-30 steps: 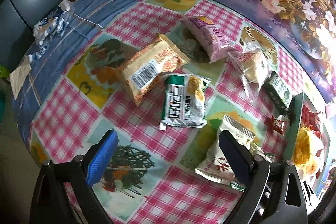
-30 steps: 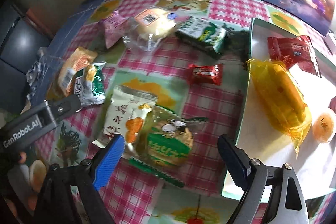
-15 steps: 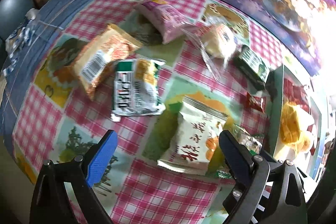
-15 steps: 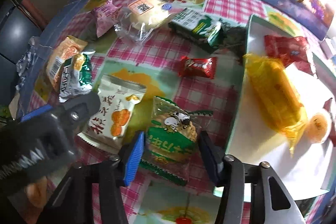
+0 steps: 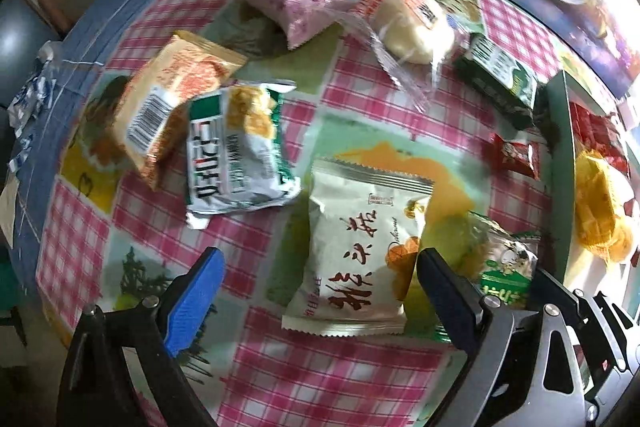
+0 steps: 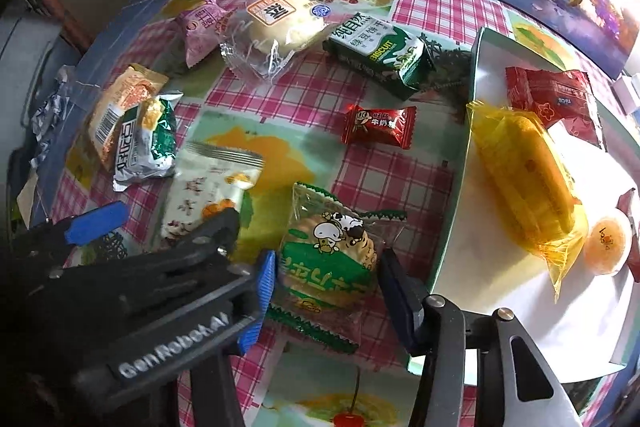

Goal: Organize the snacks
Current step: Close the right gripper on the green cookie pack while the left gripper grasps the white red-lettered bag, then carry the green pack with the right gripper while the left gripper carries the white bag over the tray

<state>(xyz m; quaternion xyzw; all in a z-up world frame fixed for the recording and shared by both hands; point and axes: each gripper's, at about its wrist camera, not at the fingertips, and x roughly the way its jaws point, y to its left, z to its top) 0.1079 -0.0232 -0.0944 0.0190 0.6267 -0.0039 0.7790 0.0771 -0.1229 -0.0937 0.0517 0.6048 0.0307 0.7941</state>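
Presently, item one: green cow-print cookie packet [image 6: 328,263], lower centre of the right wrist view, flat on the counter [image 6: 400,187], long axis running up-frame along the fingers. The right tool [image 6: 326,291] brackets it, jaws narrowed to either side edge; whether they press the wrapper I cannot tell. White tray [image 6: 460,227] lies just right of it, holding a yellow cake pack [image 6: 524,179], red packets and an orange sweet.

Item two: white packet with orange print [image 5: 360,251], lower centre of the left wrist view, between the spread fingers of the left tool [image 5: 320,287], untouched.

Counter: pink-check cloth with fruit panels; further snacks scattered up-frame. Floral wall behind.
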